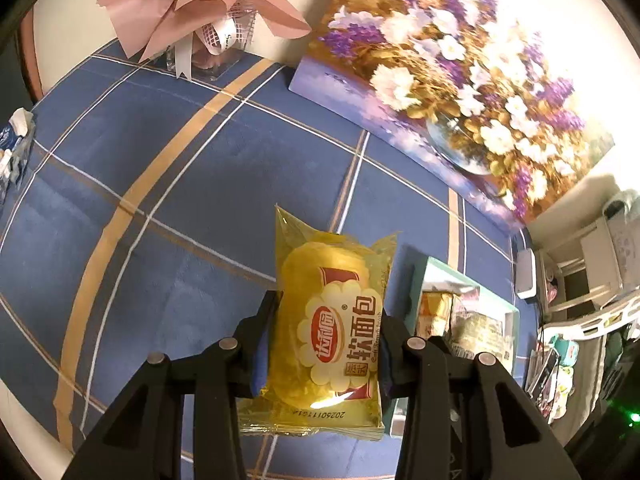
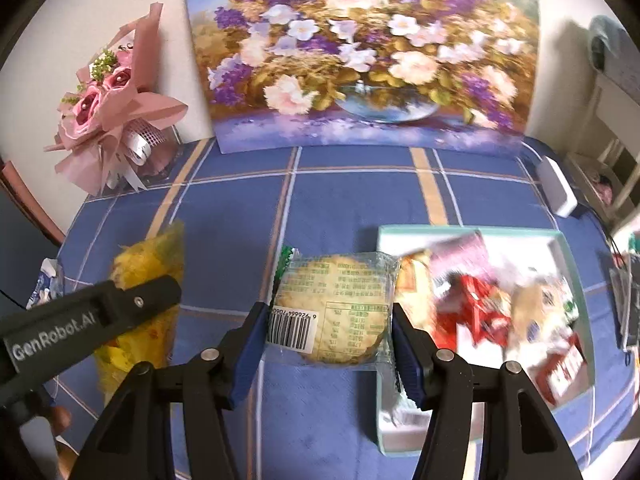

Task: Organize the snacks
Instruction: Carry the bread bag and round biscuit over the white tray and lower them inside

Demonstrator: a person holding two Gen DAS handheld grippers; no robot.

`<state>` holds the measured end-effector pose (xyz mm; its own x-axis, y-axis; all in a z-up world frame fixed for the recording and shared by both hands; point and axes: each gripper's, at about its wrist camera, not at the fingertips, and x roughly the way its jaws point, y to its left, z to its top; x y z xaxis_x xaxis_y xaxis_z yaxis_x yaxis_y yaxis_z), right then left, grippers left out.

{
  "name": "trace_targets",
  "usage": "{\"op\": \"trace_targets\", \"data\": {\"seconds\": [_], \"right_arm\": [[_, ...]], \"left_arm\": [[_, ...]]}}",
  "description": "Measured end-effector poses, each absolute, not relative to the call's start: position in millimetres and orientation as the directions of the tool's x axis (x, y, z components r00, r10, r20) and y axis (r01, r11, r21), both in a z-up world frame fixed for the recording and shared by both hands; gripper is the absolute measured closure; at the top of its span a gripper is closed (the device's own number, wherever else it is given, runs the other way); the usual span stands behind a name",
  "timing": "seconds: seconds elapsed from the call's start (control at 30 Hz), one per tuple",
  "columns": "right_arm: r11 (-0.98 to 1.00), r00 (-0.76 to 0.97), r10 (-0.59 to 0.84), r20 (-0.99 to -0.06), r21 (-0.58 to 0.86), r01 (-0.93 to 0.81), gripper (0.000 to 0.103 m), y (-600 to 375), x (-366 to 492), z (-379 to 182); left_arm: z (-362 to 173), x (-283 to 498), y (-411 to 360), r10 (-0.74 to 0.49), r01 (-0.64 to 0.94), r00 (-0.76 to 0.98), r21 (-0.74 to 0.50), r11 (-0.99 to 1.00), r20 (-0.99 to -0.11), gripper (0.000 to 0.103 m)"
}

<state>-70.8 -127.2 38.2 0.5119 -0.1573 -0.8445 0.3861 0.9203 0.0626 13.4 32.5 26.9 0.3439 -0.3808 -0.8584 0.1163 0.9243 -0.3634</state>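
My left gripper (image 1: 324, 344) is shut on a yellow soft-bread packet (image 1: 332, 320) and holds it above the blue checked tablecloth (image 1: 180, 184). My right gripper (image 2: 326, 344) is shut on a clear-wrapped round pastry packet (image 2: 332, 304), barcode side up. The left gripper (image 2: 120, 304) with its yellow packet (image 2: 144, 264) also shows at the left of the right wrist view. A teal-rimmed white box (image 2: 464, 230) with several snack packets lies just right of the pastry; it also shows in the left wrist view (image 1: 512, 312).
A flower painting (image 2: 360, 56) leans on the wall at the back. A pink bouquet (image 2: 108, 120) stands at the back left. A tissue pack (image 1: 16, 144) lies at the left edge. A white device (image 2: 556, 192) sits at the right rear.
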Motion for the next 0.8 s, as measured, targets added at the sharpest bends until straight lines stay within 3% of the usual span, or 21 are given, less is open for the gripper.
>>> {"op": "trace_targets", "data": {"seconds": [0.8], "right_arm": [[0.750,0.403,-0.198,-0.894,0.126,0.649,0.041,-244.8,-153.6,11.0]], "left_arm": [[17.1,-37.2,-71.5,-0.398,0.289,0.304,-0.315,0.904,-0.865,0.060]]}}
